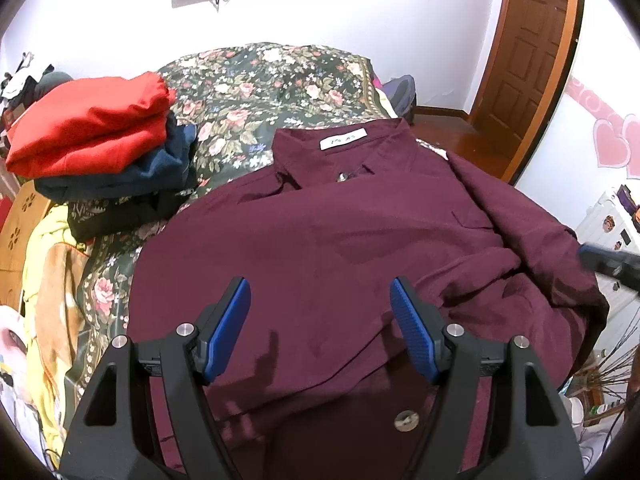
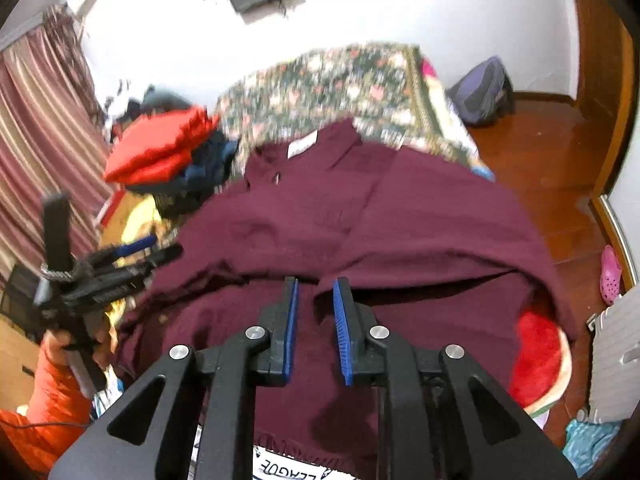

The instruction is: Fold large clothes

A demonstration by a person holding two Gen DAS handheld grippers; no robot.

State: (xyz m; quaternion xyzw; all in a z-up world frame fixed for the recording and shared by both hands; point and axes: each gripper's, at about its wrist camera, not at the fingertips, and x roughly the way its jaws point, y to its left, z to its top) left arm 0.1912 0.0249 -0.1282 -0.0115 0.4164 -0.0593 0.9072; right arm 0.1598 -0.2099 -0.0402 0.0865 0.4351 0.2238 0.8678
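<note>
My chief worry was the right gripper: its blue pads stood only narrowly apart, with a fold of the maroon shirt rising just ahead of the tips. I could not tell whether any cloth lay between them, and the view was blurred. If I closed there, I judged I might catch one layer instead of two, or drag the whole shirt and spoil what was already laid flat. The left gripper was spread wide and held nothing, hovering above the lower body of the shirt, so nothing pinned the fabric against a pull. The shirt lay spread on the floral bedspread, collar and white label far ahead of both tools. A stack of folded clothes sat ahead to the left, near enough for a swept sleeve to disturb it.
</note>
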